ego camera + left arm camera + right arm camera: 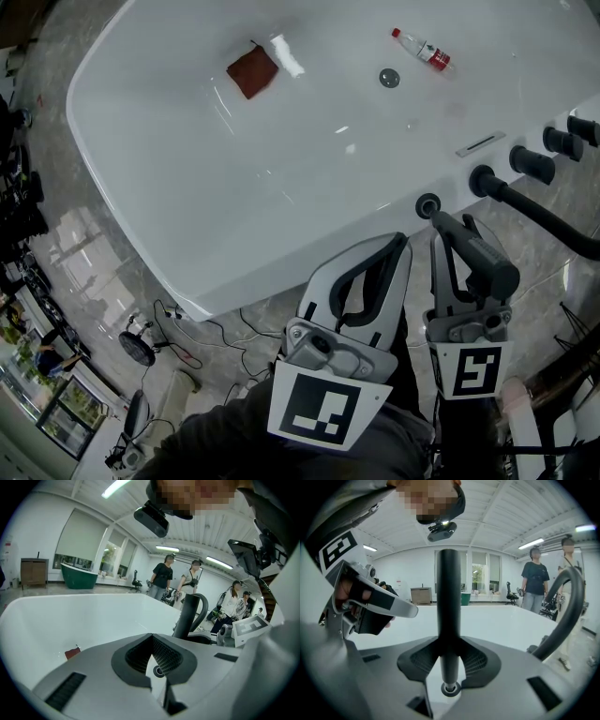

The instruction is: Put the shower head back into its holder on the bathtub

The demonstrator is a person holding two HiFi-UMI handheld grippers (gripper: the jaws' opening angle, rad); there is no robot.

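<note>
The black shower head handle (449, 602) stands upright, and my right gripper (449, 670) is shut on it. Its lower tip hangs just over the round holder ring (450, 689) on the white bathtub (281, 178) rim; whether they touch I cannot tell. In the head view the handle (487, 262) is by the holder (427, 205), with the right gripper (448, 234) around it. Its black hose (553, 220) runs off to the right. My left gripper (401, 248) hovers beside it, shut and empty (157, 667), with the holder ring (158, 671) seen through its notch.
A brown cloth (252, 72), a small plastic bottle (422, 49) and the drain (389, 78) are in the tub. Black tap knobs (532, 164) line the rim at right. Cables (187, 328) lie on the floor. Several people (161, 581) stand beyond the tub.
</note>
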